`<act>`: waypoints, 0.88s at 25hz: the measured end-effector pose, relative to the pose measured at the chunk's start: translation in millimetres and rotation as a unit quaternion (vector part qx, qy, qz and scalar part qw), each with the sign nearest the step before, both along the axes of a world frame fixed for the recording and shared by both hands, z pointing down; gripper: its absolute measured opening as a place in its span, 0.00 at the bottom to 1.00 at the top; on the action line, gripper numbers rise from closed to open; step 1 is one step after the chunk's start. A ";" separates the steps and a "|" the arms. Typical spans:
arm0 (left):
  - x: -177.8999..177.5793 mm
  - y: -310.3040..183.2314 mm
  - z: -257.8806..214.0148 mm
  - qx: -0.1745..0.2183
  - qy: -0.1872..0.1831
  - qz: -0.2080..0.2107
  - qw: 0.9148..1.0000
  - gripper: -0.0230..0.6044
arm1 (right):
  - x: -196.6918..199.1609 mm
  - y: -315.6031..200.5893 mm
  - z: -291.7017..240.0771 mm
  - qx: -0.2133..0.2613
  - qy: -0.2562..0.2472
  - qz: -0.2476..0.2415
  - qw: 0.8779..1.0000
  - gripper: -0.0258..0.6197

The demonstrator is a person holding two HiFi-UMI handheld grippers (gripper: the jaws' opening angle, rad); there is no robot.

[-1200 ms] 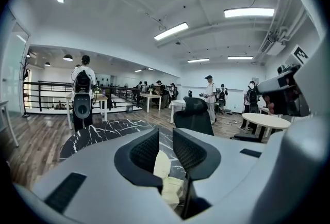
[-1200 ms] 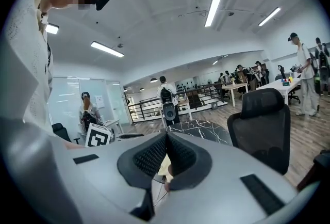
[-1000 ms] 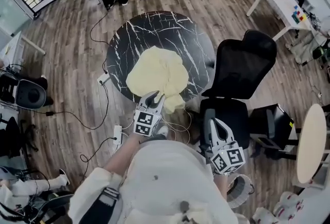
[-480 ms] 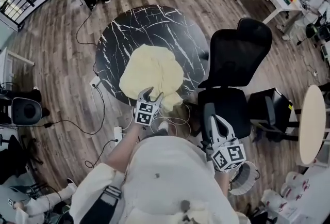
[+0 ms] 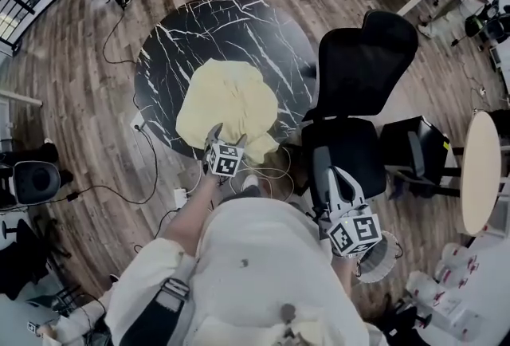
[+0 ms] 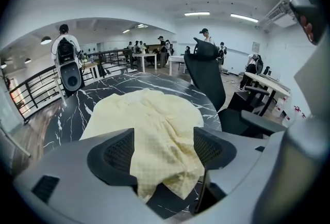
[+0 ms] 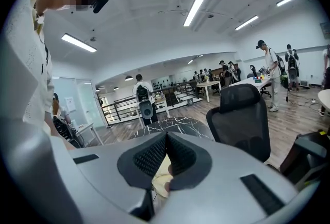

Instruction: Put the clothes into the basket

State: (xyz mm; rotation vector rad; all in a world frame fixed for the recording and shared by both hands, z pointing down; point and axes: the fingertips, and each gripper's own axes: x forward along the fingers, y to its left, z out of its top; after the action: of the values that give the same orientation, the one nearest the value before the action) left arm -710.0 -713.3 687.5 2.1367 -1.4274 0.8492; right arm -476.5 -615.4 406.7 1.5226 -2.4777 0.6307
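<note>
Center frame, a pale yellow garment (image 5: 227,97) lies on a round black marble table (image 5: 207,25). The left gripper (image 6: 164,148), jaws just opening wide, straddles its near hem, seemingly without pressing. Lower right, the right gripper (image 7: 166,140) has its jaws together.

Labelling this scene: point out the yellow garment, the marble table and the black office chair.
yellow garment (image 5: 227,97), head view, middle of the cloth.
marble table (image 5: 231,25), head view, bare far tabletop.
black office chair (image 5: 362,57), head view, backrest.

pale yellow checked garment (image 5: 227,101), black white-veined table (image 5: 223,25)
</note>
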 end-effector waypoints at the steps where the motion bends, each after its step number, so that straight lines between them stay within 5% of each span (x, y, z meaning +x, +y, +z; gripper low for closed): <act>1: -1.1 -2.6 6.4 -0.006 -0.003 0.000 1.000 0.62 | 0.2 -2.7 1.5 0.000 0.001 0.001 1.000 0.05; 7: 19.1 -8.5 33.0 -0.027 -0.031 0.041 0.998 0.72 | 5.0 -16.7 7.6 -0.012 0.005 0.017 1.000 0.05; 17: 20.6 -23.7 79.8 -0.097 -0.038 0.024 0.994 0.73 | 8.8 -27.7 18.5 -0.033 0.015 0.038 0.999 0.05; 22: 17.4 -30.6 90.0 -0.072 -0.066 0.008 0.995 0.73 | 13.2 -26.0 26.5 -0.041 0.018 0.050 0.998 0.05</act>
State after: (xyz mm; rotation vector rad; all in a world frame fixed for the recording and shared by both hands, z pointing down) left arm -692.6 -743.9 777.5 2.0199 -1.3696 1.0822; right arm -463.3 -641.4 433.2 1.6196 -2.3311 0.7064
